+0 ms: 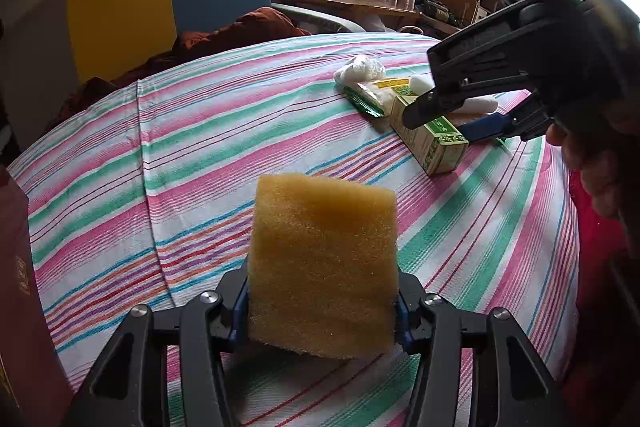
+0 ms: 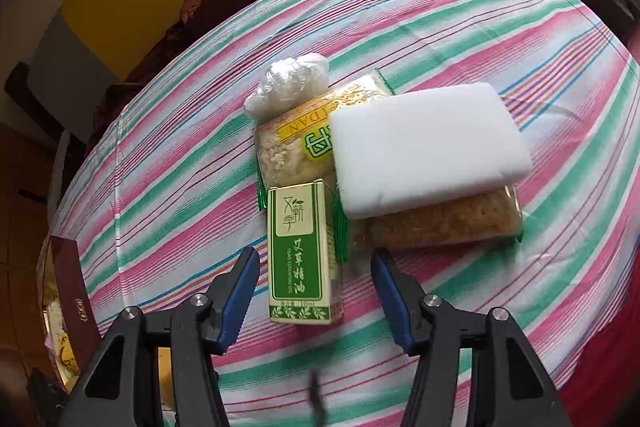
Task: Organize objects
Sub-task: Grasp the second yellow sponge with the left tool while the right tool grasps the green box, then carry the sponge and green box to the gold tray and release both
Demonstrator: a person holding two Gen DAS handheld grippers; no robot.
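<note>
Across the striped tablecloth (image 1: 240, 131), your goods cluster near its far right edge: white foam block (image 2: 428, 147) overlapping snack packets (image 2: 288, 147), green box (image 2: 300, 255), crinkled plastic bag (image 2: 288, 83). Your left gripper (image 1: 322, 311) clamps the yellow sponge (image 1: 324, 267), hiding cloth behind. Your right gripper (image 2: 316, 291) hangs, jaws apart, straddling the box untouched.

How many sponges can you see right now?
2. A yellow sponge is clamped in the left gripper. A white sponge lies on top of the snack packets on the striped cloth. Others may be hidden under the pile.
</note>
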